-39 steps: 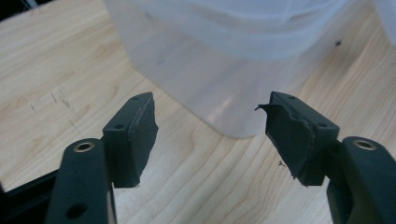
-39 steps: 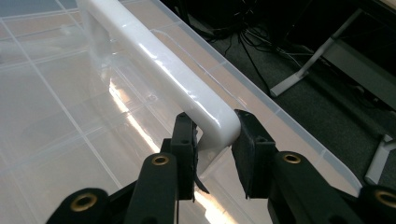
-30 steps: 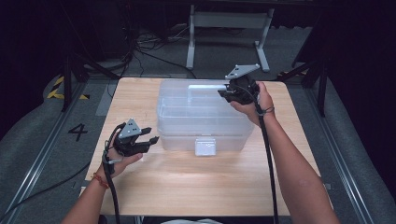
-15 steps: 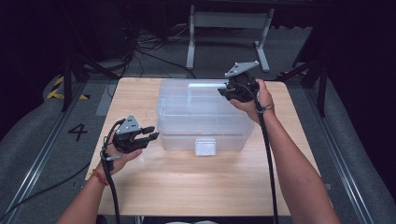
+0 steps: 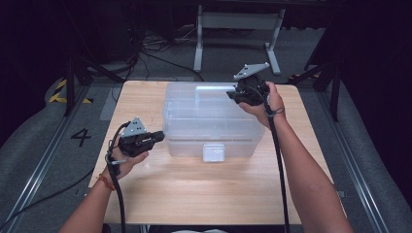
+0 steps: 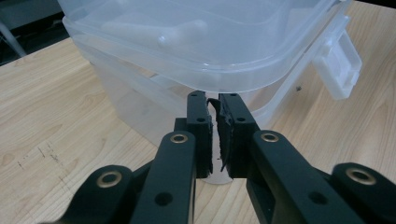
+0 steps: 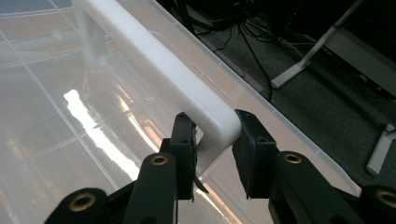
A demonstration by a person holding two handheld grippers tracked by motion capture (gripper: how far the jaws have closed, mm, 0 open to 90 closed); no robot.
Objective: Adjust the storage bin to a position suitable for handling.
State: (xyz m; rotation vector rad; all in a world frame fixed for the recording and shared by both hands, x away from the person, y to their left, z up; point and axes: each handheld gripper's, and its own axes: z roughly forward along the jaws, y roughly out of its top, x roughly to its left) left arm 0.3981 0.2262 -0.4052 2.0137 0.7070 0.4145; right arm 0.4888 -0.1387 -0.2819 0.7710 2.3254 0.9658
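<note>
— Fingers (image 7: 184, 140) on my right gripper (image 7: 212, 140) clamp the clear plastic box's (image 5: 214, 121) white handle (image 7: 154, 56); left gripper's (image 6: 219, 135) have just closed together, empty, beside the box's near corner on the tabletop (image 5: 194, 189).
— Advice?
— Lift straight, steadying that corner.

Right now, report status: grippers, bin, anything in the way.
Left gripper just closed, nothing between, at bin near corner. Right gripper shut on lid handle. Latch down. Table around bin bare.

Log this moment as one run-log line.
left gripper: jaws just closed, nothing between | right gripper: shut on lid handle | clear bin: on table
</note>
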